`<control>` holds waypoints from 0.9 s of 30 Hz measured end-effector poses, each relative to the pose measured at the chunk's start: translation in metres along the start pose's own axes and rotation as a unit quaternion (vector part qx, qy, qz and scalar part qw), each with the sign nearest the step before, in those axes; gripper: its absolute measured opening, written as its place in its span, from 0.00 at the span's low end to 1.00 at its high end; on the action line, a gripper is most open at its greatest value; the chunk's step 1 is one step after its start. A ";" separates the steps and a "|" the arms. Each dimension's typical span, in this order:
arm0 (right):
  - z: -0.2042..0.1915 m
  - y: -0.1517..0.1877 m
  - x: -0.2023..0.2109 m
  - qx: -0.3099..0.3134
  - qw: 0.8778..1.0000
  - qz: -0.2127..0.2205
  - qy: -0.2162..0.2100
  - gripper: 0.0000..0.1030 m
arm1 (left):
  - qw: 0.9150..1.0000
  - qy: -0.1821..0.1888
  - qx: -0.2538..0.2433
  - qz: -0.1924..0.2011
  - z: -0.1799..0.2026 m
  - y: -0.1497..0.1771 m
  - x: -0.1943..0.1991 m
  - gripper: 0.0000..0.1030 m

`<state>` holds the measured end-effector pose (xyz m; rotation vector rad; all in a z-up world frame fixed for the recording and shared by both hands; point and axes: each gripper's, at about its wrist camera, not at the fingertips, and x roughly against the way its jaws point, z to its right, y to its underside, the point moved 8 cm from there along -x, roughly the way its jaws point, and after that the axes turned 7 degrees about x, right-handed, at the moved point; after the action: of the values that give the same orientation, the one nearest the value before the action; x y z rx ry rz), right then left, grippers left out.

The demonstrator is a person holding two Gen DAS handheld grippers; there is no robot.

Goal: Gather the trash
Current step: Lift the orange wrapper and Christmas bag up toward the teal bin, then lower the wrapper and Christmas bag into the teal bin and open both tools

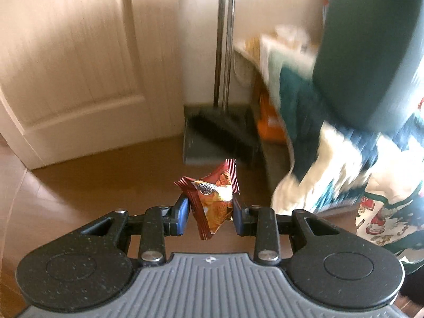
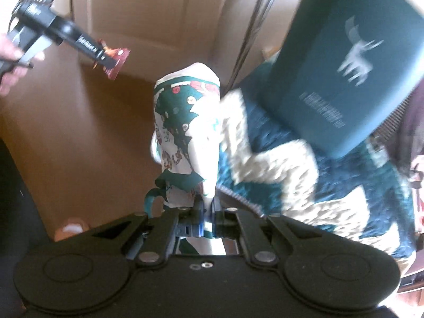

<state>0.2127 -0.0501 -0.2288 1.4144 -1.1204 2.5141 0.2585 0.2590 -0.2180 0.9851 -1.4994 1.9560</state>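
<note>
My left fingers [image 1: 210, 206] clamp a wrapper [image 1: 212, 198], above floor nr the dustpan [image 1: 209, 135]; right fingers [image 2: 206, 212] pinch a printed bag [image 2: 185, 132]. Pickup done, binning left.

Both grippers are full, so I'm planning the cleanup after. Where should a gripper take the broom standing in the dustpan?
Probably on the broom's upright metal handle, above the dark bristles, approached level from the open floor side. The handle is slim, straight and exposed; the bristles are soft and sit in the dustpan, and the wall lies behind.
</note>
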 end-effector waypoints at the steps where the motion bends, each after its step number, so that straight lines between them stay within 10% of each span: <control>1: 0.005 -0.005 0.010 -0.003 1.000 0.009 0.007 0.04 | 1.000 0.005 0.007 0.009 0.002 -0.006 0.010 0.32; 27: 0.152 -0.105 0.222 -0.079 0.961 0.224 0.145 0.04 | 0.974 0.088 -0.074 0.196 0.155 -0.128 0.202 0.32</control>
<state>0.2325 -0.1307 0.0481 0.7854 -1.6811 2.7084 0.2657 0.1367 0.0390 0.4616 -1.8091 2.0882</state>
